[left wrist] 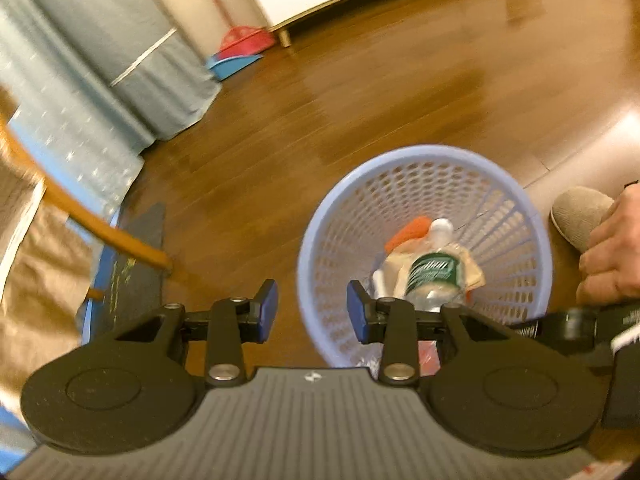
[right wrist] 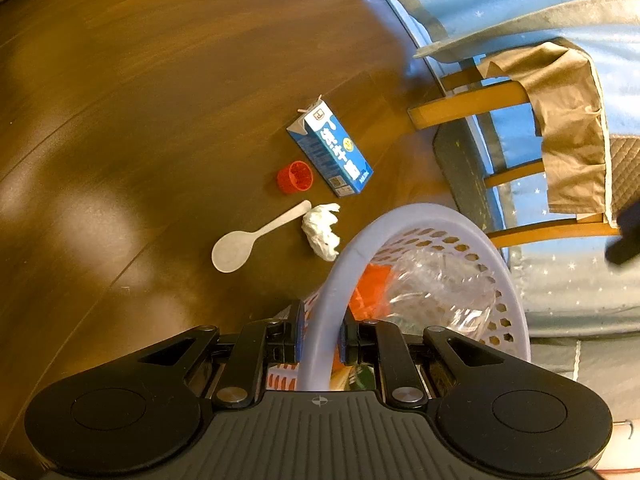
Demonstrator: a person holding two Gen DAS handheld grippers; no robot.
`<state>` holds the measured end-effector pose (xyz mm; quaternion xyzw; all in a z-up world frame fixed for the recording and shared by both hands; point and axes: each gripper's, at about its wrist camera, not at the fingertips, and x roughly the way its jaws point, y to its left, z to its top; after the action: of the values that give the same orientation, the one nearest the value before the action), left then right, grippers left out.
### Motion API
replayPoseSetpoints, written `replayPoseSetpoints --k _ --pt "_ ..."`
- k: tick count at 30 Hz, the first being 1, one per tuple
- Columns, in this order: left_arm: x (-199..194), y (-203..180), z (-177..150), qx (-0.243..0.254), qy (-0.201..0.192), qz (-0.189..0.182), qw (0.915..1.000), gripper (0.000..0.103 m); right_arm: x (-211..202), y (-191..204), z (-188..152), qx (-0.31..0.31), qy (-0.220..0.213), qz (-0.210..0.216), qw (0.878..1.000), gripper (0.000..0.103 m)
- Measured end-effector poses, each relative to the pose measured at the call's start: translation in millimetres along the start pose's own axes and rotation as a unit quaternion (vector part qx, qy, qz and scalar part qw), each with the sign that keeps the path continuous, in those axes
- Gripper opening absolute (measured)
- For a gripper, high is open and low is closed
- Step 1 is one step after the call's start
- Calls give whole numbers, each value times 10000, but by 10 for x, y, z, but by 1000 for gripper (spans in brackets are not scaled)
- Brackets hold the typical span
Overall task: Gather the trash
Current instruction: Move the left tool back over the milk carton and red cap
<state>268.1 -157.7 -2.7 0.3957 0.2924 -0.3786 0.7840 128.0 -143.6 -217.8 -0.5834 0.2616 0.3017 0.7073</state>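
My right gripper (right wrist: 320, 340) clamps the lavender perforated plastic basket's (right wrist: 360, 240) rim; my left gripper (left wrist: 312, 310) hangs part-open, empty, at its left.

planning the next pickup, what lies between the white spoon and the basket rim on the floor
A crumpled white tissue lies between the white spoon and the basket rim, apart from the rim, near the spoon's handle tip. The right wrist view shows this.

Glossy brown wooden floor (right wrist: 140, 80) carrying a blue carton (right wrist: 332, 152), red cap (right wrist: 295, 177), white spoon (right wrist: 248, 240), crumpled tissue (right wrist: 322, 230) and lavender basket (right wrist: 360, 256).
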Motion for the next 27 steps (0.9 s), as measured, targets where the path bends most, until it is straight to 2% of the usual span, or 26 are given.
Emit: replayPoseSetpoints --k 9,13,20,27 --pt "-259 225 -575 -910 394 189 9949 34 1 25 -14 -48 17 -4 10000 13" --pt "-369 125 -815 -1023 570 226 9929 33 4 54 -26 -123 22 -50 9999 13" --pt "-388 70 -1242 -1524 804 157 9849 33 12 143 -61 -393 51 -192 9990 13" --pt "-440 11 -1464 -1685 849 134 9819 33 102 258 -229 -773 152 -444 9959 13"
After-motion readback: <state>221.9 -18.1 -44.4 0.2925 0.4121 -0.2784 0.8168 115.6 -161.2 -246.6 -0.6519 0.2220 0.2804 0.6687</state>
